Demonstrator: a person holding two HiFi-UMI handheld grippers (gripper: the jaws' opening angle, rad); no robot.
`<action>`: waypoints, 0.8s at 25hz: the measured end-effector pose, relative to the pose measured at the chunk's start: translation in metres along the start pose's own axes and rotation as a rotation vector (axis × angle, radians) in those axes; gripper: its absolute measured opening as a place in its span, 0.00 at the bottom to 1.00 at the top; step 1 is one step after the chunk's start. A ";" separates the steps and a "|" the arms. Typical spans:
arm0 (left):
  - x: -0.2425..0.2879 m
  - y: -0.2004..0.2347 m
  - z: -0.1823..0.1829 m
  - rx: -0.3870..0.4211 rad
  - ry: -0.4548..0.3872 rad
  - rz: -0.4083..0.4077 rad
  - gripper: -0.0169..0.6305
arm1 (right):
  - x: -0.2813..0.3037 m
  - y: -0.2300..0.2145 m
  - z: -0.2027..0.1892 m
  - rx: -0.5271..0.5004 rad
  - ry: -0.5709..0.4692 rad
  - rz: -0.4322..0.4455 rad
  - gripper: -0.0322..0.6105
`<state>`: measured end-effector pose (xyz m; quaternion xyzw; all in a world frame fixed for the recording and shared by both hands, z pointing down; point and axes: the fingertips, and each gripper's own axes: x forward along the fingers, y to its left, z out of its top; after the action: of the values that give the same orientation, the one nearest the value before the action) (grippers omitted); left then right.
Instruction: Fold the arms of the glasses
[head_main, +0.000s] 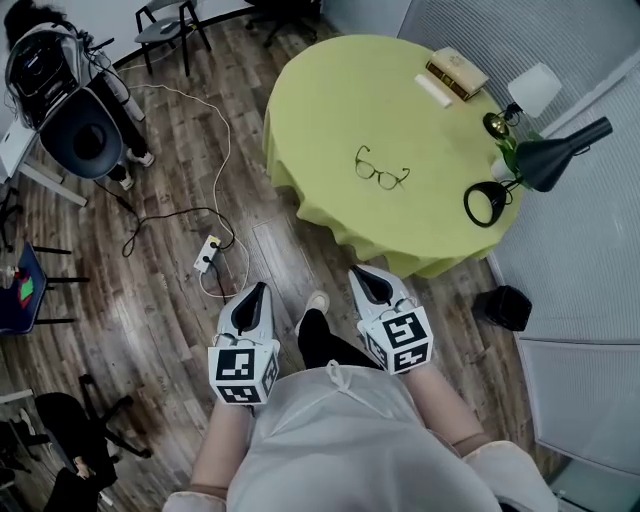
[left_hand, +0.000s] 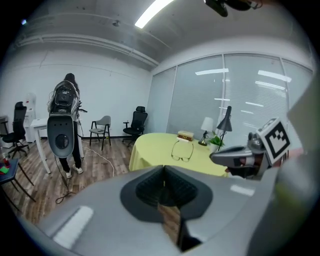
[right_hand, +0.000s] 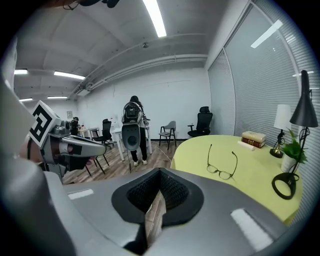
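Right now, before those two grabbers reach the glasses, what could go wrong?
The glasses are thin wire, lying arms open on a draped tablecloth; a push might slide them rather than fold an arm. The black lamp stands to their right, so the right gripper could knock it. A cable and power strip lie on the floor near the person's feet: a trip risk.

Head view looks steeply down; both gripper views face forward from afar; all share the glasses (head_main: 381, 172).
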<state>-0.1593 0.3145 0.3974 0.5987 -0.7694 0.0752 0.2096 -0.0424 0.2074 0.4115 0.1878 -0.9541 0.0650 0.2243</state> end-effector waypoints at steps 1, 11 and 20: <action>0.018 0.001 0.007 0.000 0.006 -0.006 0.04 | 0.010 -0.014 0.004 -0.002 0.003 -0.006 0.05; 0.181 -0.011 0.081 0.108 0.039 -0.151 0.04 | 0.066 -0.143 0.028 0.090 0.020 -0.151 0.05; 0.254 -0.042 0.097 0.138 0.099 -0.258 0.04 | 0.071 -0.211 0.022 0.183 0.049 -0.271 0.05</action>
<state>-0.1914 0.0412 0.4091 0.7012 -0.6677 0.1297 0.2135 -0.0280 -0.0145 0.4322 0.3326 -0.9044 0.1256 0.2360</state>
